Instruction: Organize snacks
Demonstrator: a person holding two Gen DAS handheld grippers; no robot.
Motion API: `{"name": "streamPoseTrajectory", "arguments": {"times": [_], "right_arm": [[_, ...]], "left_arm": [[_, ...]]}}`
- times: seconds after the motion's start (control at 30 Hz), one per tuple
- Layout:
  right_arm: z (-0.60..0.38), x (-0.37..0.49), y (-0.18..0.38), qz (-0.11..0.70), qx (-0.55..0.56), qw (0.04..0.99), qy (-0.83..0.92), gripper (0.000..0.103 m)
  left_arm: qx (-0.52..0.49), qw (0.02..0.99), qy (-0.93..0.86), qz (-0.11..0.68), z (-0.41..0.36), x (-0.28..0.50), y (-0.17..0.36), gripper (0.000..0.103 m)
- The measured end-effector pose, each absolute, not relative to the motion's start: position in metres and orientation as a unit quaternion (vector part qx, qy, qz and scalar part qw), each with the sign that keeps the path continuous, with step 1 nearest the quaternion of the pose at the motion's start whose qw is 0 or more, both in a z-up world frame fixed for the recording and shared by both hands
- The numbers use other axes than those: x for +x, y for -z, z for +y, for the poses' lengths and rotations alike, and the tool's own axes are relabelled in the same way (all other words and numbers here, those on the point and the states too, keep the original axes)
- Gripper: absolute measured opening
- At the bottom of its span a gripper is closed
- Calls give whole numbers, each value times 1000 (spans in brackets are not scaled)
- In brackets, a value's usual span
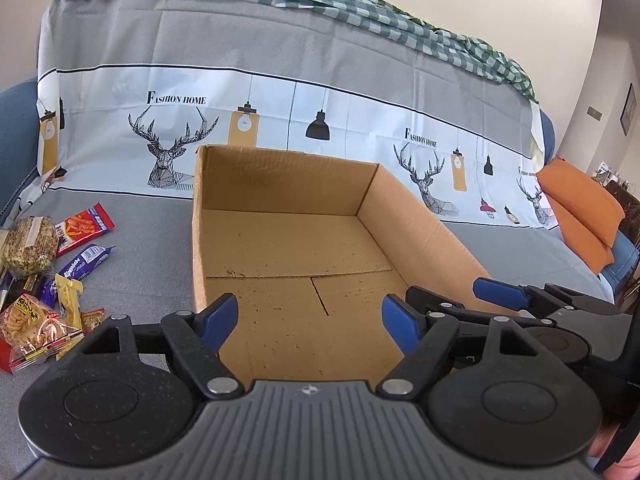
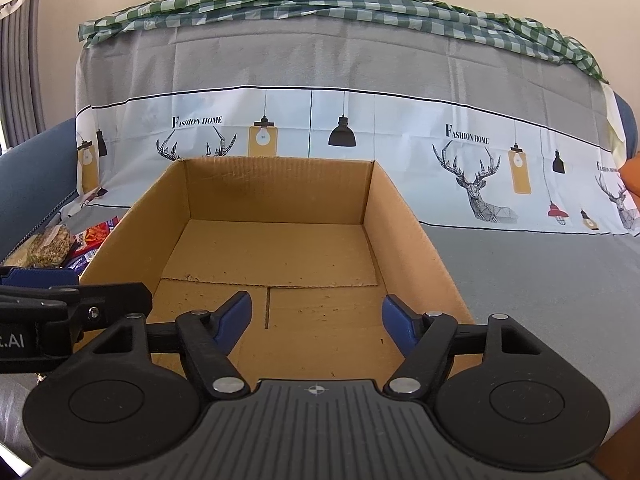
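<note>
Facing the cardboard box [image 1: 296, 248] on the grey cover, both tools were released: left gripper [image 1: 310, 318] and right gripper [image 2: 316, 314] gaped with nothing between. Only the left view showed the whole snack pile [image 1: 44, 280] left of the box and an orange cushion [image 1: 580, 208] far right.

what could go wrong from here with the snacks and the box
1. The snack pile lies to the left of the empty cardboard box, on the far side of its tall left wall; a carried packet may catch on that wall.
2. The left gripper and right gripper sit close together over the near edge, both open and empty, so they may bump when reaching.
</note>
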State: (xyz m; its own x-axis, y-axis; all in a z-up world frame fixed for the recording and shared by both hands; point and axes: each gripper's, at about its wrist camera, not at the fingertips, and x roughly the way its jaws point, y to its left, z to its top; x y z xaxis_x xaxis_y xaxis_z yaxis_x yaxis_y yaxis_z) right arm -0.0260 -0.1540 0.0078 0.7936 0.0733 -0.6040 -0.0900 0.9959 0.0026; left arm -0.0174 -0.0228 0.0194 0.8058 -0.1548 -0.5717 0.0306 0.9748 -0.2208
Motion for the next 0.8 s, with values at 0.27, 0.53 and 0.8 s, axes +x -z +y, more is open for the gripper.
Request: {"name": "streamPoseTrajectory", "arguments": {"times": [0.27,0.53,0.8], "right_arm": [[-153,-26,-8,316,-10,948,-43,73],[-153,-30,-8,314,-8,948,-43,73],[-154,-29,-8,317,-5,947,-45,73]], "left_arm": [[-101,945,50,306,-24,-18,-21,83],[-101,945,50,306,-24,-17,-21,83],[-100,946,50,305,-25,-18,-22,83]]}}
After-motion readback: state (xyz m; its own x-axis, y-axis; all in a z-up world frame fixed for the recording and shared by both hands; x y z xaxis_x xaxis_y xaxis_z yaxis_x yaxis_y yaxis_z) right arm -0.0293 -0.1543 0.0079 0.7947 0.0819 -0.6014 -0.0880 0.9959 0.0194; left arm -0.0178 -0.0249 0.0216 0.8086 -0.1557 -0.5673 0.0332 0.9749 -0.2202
